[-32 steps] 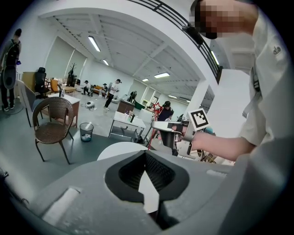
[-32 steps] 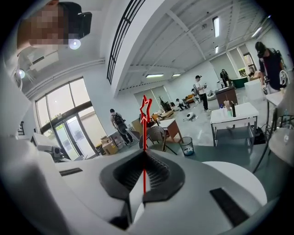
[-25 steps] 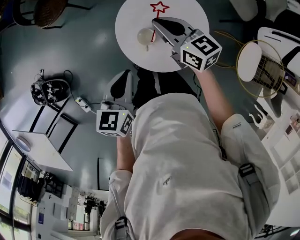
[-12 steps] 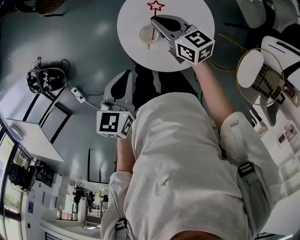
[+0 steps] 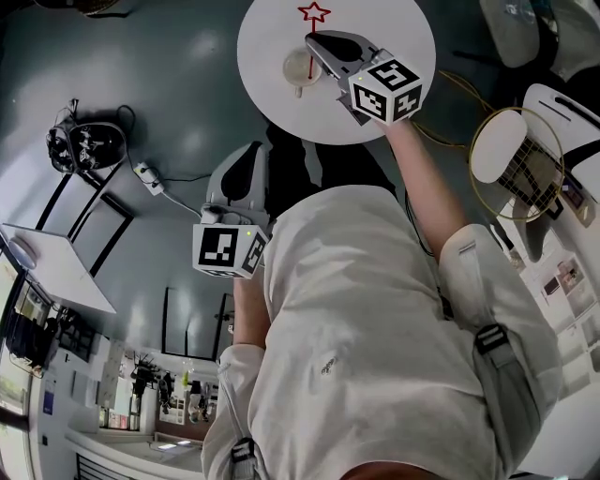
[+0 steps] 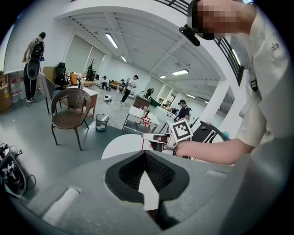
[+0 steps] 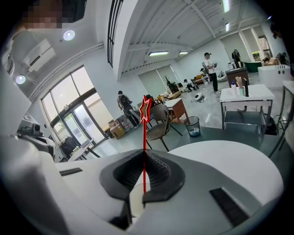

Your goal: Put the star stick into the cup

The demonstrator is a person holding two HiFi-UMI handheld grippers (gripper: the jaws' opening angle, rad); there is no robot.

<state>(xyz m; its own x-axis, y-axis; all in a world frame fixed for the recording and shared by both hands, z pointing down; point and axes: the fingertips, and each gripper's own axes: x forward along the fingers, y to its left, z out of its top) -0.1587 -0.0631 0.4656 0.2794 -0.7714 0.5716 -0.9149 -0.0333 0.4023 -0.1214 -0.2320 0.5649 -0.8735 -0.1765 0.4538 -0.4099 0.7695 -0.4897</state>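
Red wire, the thin star-topped stick is clenched upright in the right claw. Over the last second it has barely been shifted. Its lower end is kept at the rim of the small white cup on the round white bench. Lowering and release are judged to remain. The left claw is held closed, empty, well apart.
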